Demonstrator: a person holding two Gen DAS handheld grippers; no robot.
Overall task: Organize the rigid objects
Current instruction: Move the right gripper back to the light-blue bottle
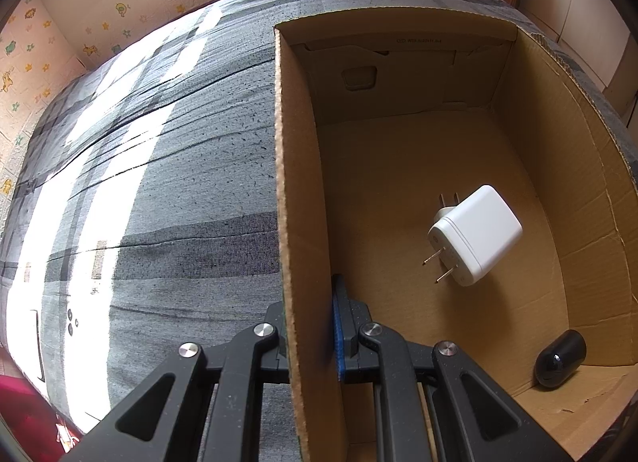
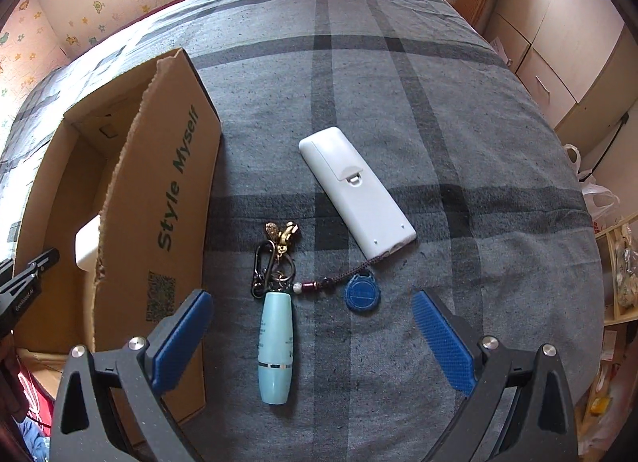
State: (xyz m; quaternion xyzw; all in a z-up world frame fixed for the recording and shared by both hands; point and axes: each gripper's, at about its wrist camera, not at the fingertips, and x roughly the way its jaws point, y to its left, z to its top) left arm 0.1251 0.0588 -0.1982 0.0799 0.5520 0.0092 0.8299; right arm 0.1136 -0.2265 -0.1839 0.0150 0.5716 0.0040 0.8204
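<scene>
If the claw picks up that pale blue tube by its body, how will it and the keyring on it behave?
The pale blue tube looks rigid and smooth, so it may slip between the pads. It is round and would probably roll if nudged sideways. The keyring bunch and blue tag seem attached by a cord, so they would likely dangle and swing.

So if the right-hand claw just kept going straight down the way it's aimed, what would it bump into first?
Most likely the pale blue tube on the key bunch, lying on the plaid bedcover between the open right gripper pads. Depth is hard to judge, so it might land just beside it.
</scene>
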